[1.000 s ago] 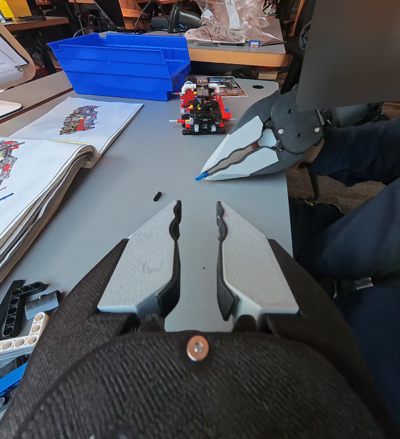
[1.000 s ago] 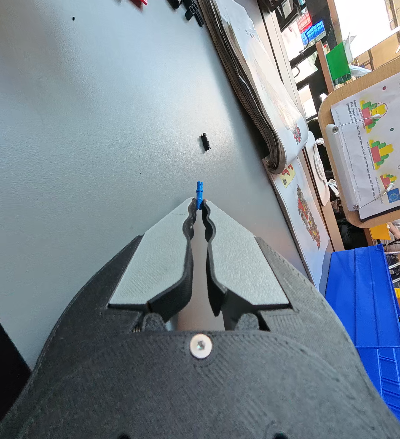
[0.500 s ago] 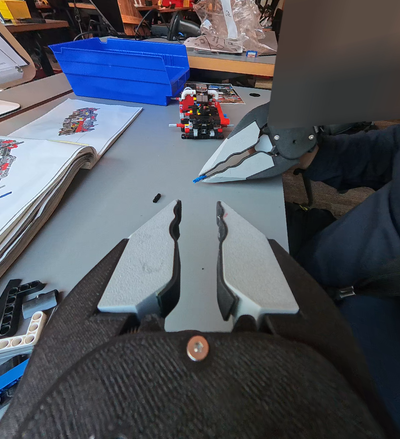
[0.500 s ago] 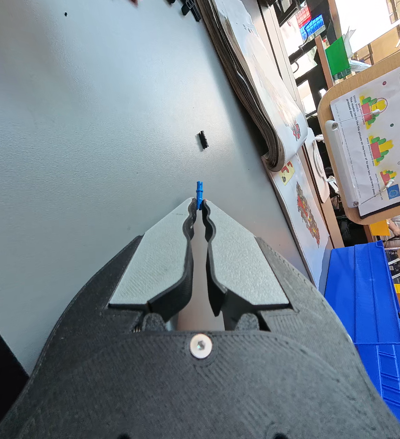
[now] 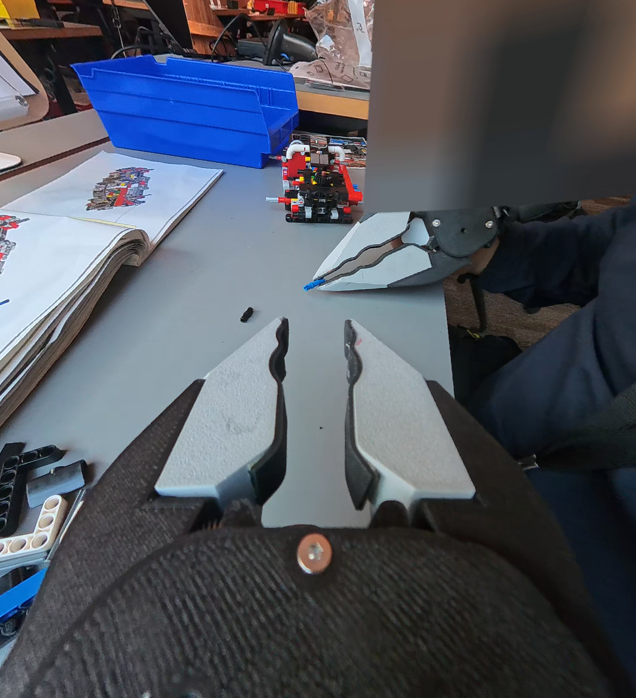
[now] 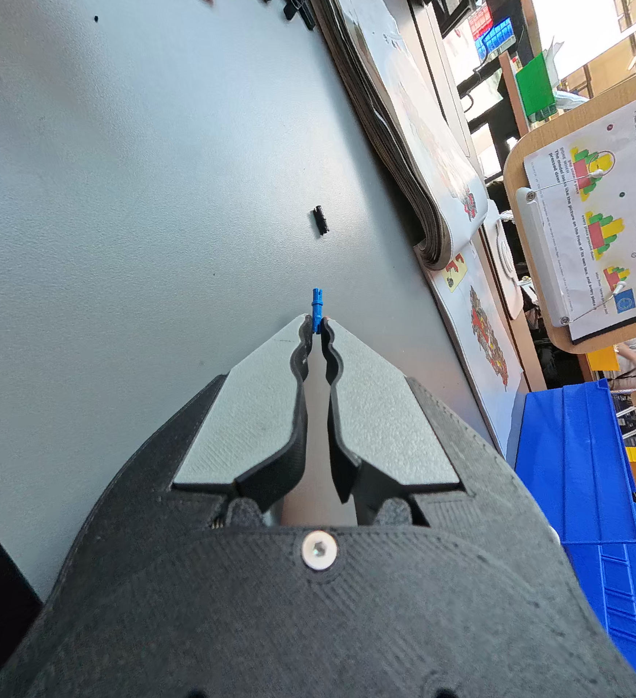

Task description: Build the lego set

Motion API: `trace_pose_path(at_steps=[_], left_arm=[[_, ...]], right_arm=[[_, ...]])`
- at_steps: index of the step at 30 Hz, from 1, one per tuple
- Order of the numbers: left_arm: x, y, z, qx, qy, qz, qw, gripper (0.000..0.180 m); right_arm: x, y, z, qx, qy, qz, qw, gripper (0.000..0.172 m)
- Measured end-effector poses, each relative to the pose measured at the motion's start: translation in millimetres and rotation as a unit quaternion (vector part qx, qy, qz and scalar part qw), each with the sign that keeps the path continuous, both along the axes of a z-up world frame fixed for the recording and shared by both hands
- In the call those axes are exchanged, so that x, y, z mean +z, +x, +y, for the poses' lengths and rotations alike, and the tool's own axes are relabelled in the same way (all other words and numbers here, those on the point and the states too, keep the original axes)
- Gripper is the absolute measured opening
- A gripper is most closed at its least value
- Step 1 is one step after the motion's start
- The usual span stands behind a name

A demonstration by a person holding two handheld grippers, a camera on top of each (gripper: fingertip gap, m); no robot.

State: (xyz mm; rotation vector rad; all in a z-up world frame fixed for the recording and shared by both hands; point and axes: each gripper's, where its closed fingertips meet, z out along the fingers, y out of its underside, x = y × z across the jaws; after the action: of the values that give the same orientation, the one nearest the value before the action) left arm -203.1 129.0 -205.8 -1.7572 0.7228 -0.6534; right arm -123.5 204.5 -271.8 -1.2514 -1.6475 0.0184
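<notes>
Since the earlier frame, the right gripper (image 5: 322,281) is sitting lower and flatter at the right of the left wrist view, its fingertips clamping a small blue pin (image 6: 317,310) that is projecting over the grey table (image 5: 203,287). The left gripper (image 5: 316,325) is hovering with fingers apart and nothing between them. A black pin (image 5: 247,314) is lying just left of its tips, near an open booklet (image 5: 63,245)

Bare grey table (image 5: 203,287) lies open between the two grippers, broken only by a small black pin (image 5: 247,314). The open instruction book (image 5: 44,264) bounds the left side; the brick model (image 5: 318,185) and blue bin (image 5: 195,109) block the far end. Loose beams (image 5: 10,502) crowd the near-left corner.
</notes>
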Motion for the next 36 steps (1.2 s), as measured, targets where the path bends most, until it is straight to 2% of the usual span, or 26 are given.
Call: trace_pose_path(at_steps=[16,21,25,28,33,36], left_arm=[[-1,1,-1,-0.005,-0.001,0.003,1.0,0.027],[-4,2,1,0.002,0.0,0.02,1.0,0.027],[-9,5,1,0.008,0.012,0.05,0.999,0.025],[-10,4,2,0.018,0.016,0.062,0.998,0.025],[-9,0,6,0.045,0.027,0.071,0.996,0.023],[-9,0,7,0.051,0.034,0.079,0.995,0.023]], right_arm=[[-3,-2,0,0.004,-0.013,-0.006,1.0,0.002],[-6,-4,-2,0.013,-0.07,-0.007,0.997,0.002],[-7,-11,-11,0.005,-0.17,-0.001,0.985,0.001],[-3,-11,-6,-0.018,-0.16,0.017,0.987,0.002],[-7,-10,-11,-0.019,-0.143,0.0,0.99,0.002],[-8,-9,-13,-0.022,-0.169,0.003,0.985,0.002]])
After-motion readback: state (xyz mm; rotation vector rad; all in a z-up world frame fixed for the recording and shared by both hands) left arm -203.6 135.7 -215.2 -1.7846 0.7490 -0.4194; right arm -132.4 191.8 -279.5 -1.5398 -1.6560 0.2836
